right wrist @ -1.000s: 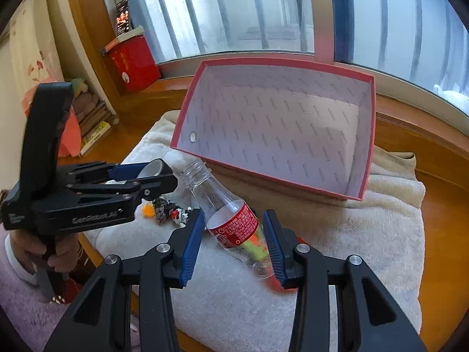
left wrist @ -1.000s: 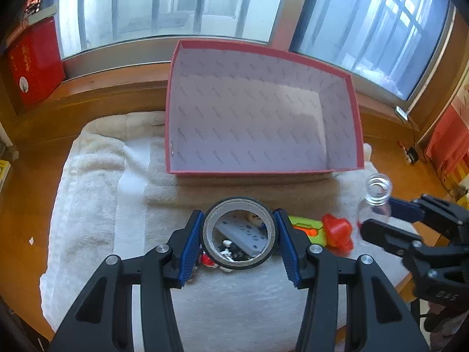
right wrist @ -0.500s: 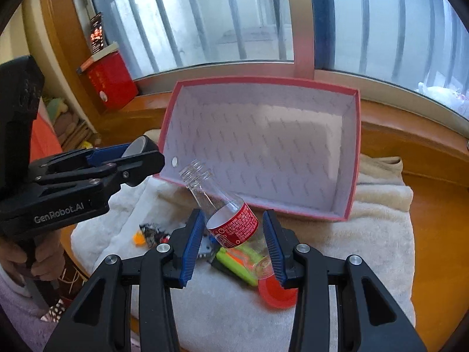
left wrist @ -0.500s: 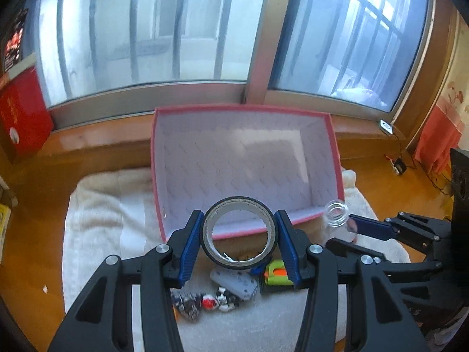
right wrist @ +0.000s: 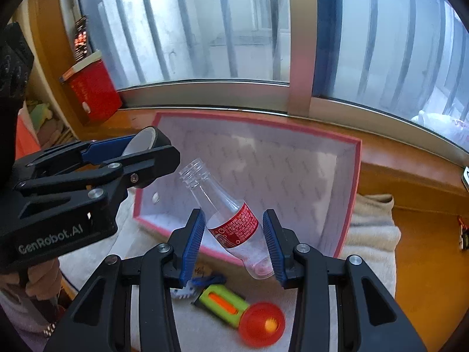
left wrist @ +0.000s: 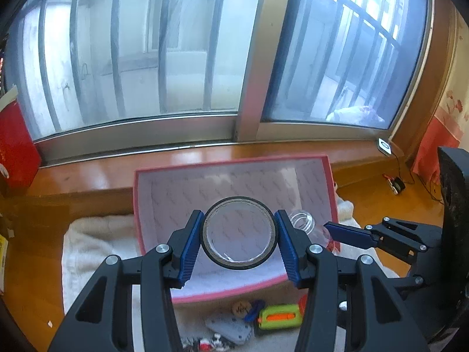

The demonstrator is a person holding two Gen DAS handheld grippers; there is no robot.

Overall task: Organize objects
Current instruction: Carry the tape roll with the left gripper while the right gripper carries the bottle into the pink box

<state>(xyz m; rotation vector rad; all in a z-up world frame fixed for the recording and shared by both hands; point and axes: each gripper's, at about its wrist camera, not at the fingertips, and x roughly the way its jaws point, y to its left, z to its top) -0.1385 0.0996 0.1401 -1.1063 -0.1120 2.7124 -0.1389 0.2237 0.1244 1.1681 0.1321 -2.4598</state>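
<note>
Box [left wrist: 328, 182] on towel [left wrist: 88, 252]; toys [right wrist: 222, 302] before box; window [left wrist: 176, 44] behind.

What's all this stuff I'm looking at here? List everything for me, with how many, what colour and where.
Roll of tape with black edge: one, held in left claw above the box.
Clear plastic bottle with red label: one, uncapped, held in right claw at the box's near edge.
Pink-rimmed cardboard box: one, white patterned lining, on the towel.
Cream towel: one, on the wooden sill.
Green and orange toy: one, on the towel.
Red round lid: one, beside the toy.
Red carton: one, by the window.
Left claw: black, blue pads.
Right claw: black, blue pads.
</note>
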